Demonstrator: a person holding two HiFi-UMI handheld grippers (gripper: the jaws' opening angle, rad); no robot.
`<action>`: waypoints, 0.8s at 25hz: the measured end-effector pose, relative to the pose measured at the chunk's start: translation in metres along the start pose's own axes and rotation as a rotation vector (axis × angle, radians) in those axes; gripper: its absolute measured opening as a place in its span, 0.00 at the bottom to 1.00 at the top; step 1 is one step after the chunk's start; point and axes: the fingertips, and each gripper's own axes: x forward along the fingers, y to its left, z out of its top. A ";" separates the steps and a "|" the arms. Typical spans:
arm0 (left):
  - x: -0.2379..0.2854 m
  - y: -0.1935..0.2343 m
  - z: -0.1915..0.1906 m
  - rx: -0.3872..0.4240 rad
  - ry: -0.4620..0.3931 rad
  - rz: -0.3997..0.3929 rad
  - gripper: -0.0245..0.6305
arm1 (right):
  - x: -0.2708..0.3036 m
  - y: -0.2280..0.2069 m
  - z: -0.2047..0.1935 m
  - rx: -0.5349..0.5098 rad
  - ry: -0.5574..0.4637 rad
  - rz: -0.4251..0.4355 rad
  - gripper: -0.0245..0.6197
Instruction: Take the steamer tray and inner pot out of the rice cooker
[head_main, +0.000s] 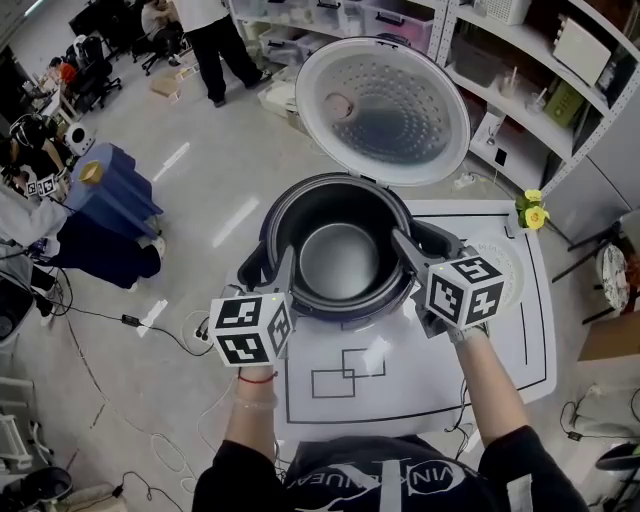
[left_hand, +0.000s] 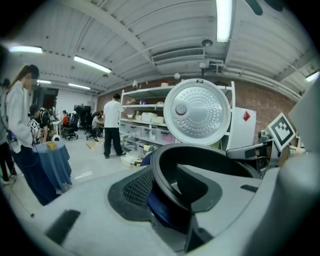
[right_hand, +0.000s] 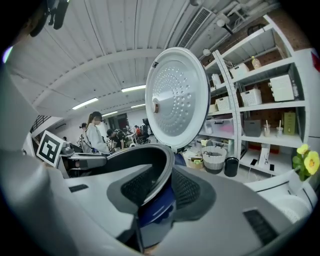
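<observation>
The person's dark top (head_main: 390, 480) fills the near edge of the head view. Both forearms reach forward over the desk (head_main: 500, 375) to the rice cooker (head_main: 262, 243), which stands at the desk's far left corner. Its lid (head_main: 385, 110) is hinged up on the far side.

Step in hand: removal of the inner pot (head_main: 340, 262), which is seated in the cooker. A pale round item (head_main: 513, 262) lies on the desk just right of the cooker. It is probably the steamer tray, already out, but it is partly hidden, so this is not certain.

The right gripper (head_main: 405, 245) is clamped on the pot's right rim, its pads (right_hand: 135, 189) pressing the lip from both sides. The left gripper (head_main: 283, 268) sits astride the left rim, one jaw outside and one inside. A sliver of pot interior shows beside the inner pad (left_hand: 197, 186), so these jaws appear not yet clamped.

Next move, as judged: close the left jaws fully on the rim. Then raise both grippers together and level, straight up, until the pot's base clears the cooker's mouth.

Clearances:
- **Far side:** the raised lid bounds it.
- **Left edge:** it runs close beside the cooker.
- **Right edge:** the round item and the yellow flowers (head_main: 533, 210) occupy it.
- **Near half:** it is marked with outlined rectangles (head_main: 345, 372), is bare, and offers a set-down area.
</observation>
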 end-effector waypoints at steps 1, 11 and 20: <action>0.000 0.001 0.002 -0.028 -0.012 -0.003 0.26 | 0.000 -0.001 0.001 0.008 -0.011 -0.006 0.22; -0.003 0.000 0.020 -0.112 -0.092 -0.050 0.23 | -0.007 0.000 0.018 0.075 -0.118 -0.046 0.20; -0.024 0.000 0.047 -0.151 -0.183 -0.102 0.23 | -0.029 0.017 0.047 0.087 -0.246 -0.064 0.18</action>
